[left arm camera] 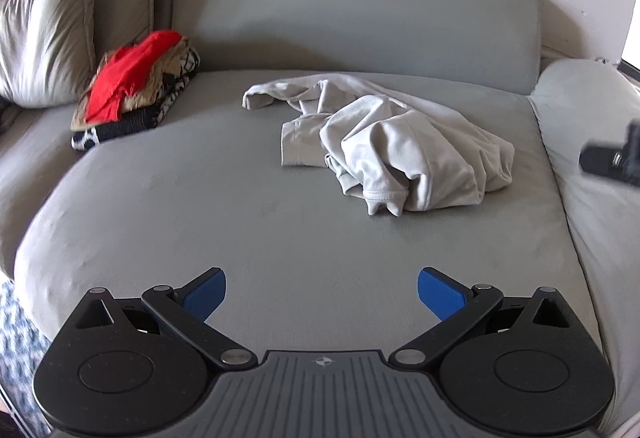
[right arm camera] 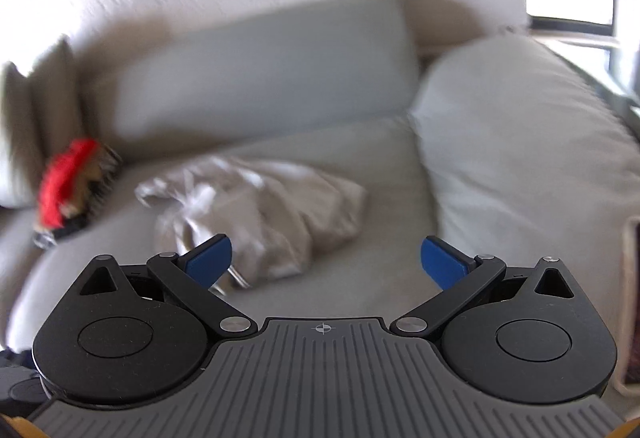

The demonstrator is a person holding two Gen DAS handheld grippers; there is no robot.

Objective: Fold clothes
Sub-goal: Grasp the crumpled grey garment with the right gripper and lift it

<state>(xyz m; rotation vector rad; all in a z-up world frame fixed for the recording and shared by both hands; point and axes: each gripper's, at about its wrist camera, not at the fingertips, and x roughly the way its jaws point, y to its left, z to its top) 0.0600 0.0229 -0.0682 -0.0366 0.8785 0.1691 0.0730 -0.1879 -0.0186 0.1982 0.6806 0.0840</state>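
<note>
A crumpled light grey shirt (left arm camera: 384,142) lies in a heap on the grey sofa seat (left arm camera: 224,214), right of centre. My left gripper (left arm camera: 322,294) hovers over the seat's front, open, its blue pads wide apart and nothing between them; the shirt lies ahead and a little right. The right wrist view is blurred. There the same shirt (right arm camera: 272,214) lies just beyond my right gripper (right arm camera: 326,262), which is open and empty, its left pad in front of the shirt's near edge. A dark part of the right gripper (left arm camera: 612,158) shows at the far right edge.
A stack of folded clothes (left arm camera: 132,94) with a red garment on top sits at the seat's back left, blurred in the right wrist view as the clothes stack (right arm camera: 68,190). Two grey cushions (left arm camera: 48,30) lean behind it. The sofa's padded arm (right arm camera: 520,158) rises on the right.
</note>
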